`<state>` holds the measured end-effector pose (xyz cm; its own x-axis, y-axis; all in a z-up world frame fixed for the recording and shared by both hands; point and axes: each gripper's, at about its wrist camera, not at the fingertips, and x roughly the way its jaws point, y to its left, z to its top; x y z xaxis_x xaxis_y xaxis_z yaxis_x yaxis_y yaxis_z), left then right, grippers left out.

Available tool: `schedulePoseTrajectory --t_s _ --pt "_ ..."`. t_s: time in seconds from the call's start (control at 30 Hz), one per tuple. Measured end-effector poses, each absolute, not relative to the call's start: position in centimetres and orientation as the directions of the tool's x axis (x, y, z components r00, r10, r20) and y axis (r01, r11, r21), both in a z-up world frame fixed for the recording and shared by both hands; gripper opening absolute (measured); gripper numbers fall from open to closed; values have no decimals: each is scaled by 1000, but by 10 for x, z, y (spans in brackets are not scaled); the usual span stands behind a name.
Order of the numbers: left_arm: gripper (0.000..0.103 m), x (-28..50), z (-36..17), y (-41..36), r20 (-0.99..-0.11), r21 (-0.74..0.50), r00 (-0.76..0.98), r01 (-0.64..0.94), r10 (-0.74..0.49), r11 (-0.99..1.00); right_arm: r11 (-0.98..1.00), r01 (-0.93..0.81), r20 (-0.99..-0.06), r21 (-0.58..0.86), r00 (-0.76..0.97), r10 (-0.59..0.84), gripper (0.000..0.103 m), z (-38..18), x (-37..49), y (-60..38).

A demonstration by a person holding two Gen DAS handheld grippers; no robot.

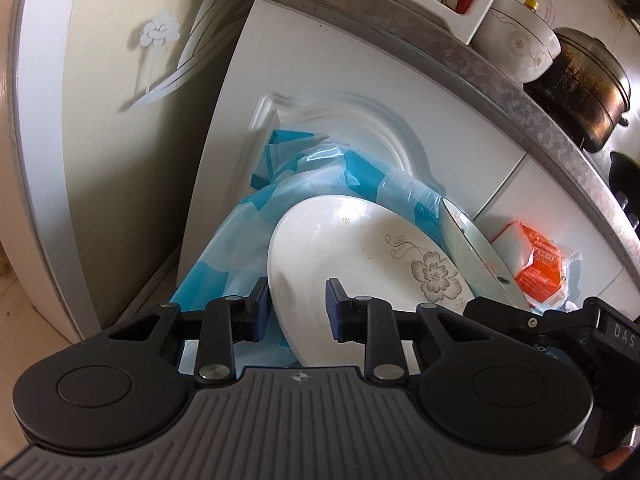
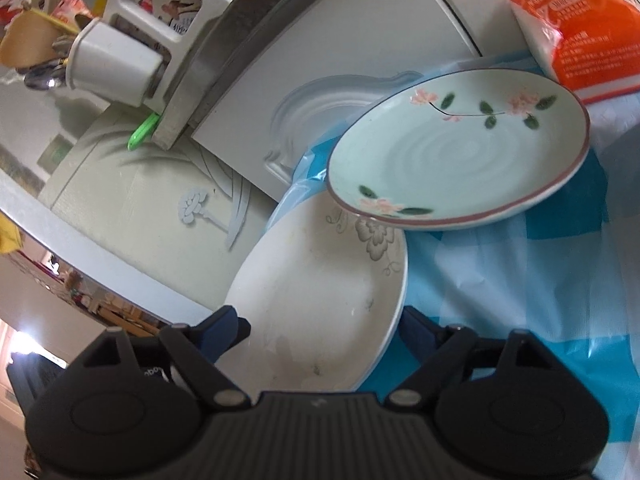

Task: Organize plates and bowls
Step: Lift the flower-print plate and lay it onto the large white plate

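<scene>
"DAS" on right tool (image 1: 618, 330)

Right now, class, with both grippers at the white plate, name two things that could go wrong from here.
1. The pale green plate overlaps the far rim of the white plate; lifting or sliding the white one could tip or drag it.
2. Both plates sit on a loose blue checked plastic sheet, which may slip or bunch under them.
The left gripper and right gripper both straddle the white plate's rim with their jaws apart, so neither has a firm hold yet.
</scene>
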<state>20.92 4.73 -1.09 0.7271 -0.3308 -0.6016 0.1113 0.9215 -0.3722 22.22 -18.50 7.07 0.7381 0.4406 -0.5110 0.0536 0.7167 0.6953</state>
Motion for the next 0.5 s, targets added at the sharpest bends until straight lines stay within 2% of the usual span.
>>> schedulePoseTrajectory --t_s 0.2,0.33,0.5 --pt "27 196 -3 42 -557 -291 779 140 -287 946 752 30 -523 658 737 428 86 76 219 -173" --pt "27 185 5 42 -530 -280 797 158 -289 947 765 30 -526 644 743 413 83 79 218 -171" --pt "28 174 10 45 -516 -287 803 165 -297 944 776 33 -540 630 737 407 71 80 212 -169"
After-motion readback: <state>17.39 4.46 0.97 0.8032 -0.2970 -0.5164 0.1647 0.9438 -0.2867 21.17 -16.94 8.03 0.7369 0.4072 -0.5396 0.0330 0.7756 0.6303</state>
